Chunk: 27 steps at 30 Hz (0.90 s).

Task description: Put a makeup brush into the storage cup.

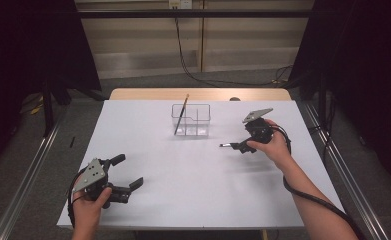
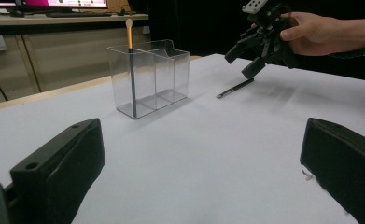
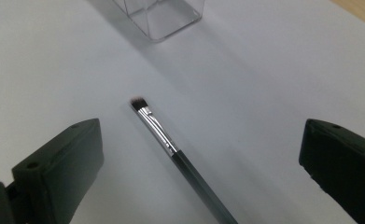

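Right gripper view: brush [image 3: 171,149] handle cut off at bottom; tongs [image 3: 201,172] wide.

A white table top [image 1: 193,170] carries a clear, colourless plastic organiser [image 1: 191,120] at twelve o'clock — inside it stands a brush [image 1: 181,116] with a dark lower shaft, an orange-gold upper handle and a pale tip. At three o'clock lies a second brush [image 3: 180,161]: black handle, shiny silver ferrule, dark bristles with a faint reddish edge. The left gripper [image 1: 128,172] at seven o'clock and the right gripper [image 1: 237,146] at three are matt black, each topped by a plain grey plate, with black cables trailing — the table's far edge [image 1: 198,94] shows light wood, the floor [image 1: 83,125] grey.
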Each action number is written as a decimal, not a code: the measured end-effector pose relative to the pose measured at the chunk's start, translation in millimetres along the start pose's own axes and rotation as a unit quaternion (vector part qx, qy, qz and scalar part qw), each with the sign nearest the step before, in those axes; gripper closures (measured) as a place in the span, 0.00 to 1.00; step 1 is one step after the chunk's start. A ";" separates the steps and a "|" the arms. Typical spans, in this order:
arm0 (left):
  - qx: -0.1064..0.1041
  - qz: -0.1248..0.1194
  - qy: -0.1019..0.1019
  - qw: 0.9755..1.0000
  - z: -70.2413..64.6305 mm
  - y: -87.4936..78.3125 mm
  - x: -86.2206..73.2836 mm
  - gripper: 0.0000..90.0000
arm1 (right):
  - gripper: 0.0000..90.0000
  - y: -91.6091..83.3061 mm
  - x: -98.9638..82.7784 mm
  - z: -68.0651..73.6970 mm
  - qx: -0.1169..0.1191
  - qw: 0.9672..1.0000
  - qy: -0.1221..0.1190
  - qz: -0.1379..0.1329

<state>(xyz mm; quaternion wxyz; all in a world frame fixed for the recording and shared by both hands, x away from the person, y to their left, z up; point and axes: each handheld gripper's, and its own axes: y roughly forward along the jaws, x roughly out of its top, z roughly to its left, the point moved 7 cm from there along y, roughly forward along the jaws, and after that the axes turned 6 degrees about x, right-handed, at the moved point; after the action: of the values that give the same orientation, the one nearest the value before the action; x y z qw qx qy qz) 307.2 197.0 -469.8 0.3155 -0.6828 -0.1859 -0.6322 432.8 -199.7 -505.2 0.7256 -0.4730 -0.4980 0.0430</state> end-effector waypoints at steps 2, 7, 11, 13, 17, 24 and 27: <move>-0.001 0.000 0.000 1.000 0.0 0.1 0.0 0.00 | 0.00 3.4 -1.5 0.2 -0.002 1.000 -0.008 0.023; -0.002 0.000 -0.003 1.000 -0.3 0.3 -0.6 0.00 | 0.00 8.7 -6.2 -3.3 -0.001 0.998 -0.009 0.069; -0.002 0.001 -0.004 1.000 -0.1 1.0 -1.1 0.00 | 0.01 12.1 -11.9 -6.4 0.000 0.994 -0.003 0.112; -0.003 0.001 -0.004 1.000 -0.2 1.1 -1.1 0.00 | 0.02 13.0 -14.0 -7.3 -0.001 0.992 0.001 0.126; -0.003 0.001 -0.004 1.000 0.3 1.2 -1.3 0.00 | 0.07 15.2 -18.4 -9.7 -0.003 0.989 -0.002 0.150; -0.002 0.003 -0.002 1.000 0.3 1.8 -1.5 0.00 | 0.16 15.7 -22.3 -10.8 0.022 0.988 0.018 0.152; -0.003 0.003 -0.006 1.000 -0.5 2.4 -1.8 0.00 | 0.22 14.7 -21.8 -9.8 0.025 0.988 0.012 0.154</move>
<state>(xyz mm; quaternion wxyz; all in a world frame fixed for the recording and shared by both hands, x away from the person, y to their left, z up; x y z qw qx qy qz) 308.2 195.1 -472.0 0.3143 -0.6880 -0.1840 -0.6278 435.4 -209.5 -531.4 0.7276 -0.5264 -0.4093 0.1611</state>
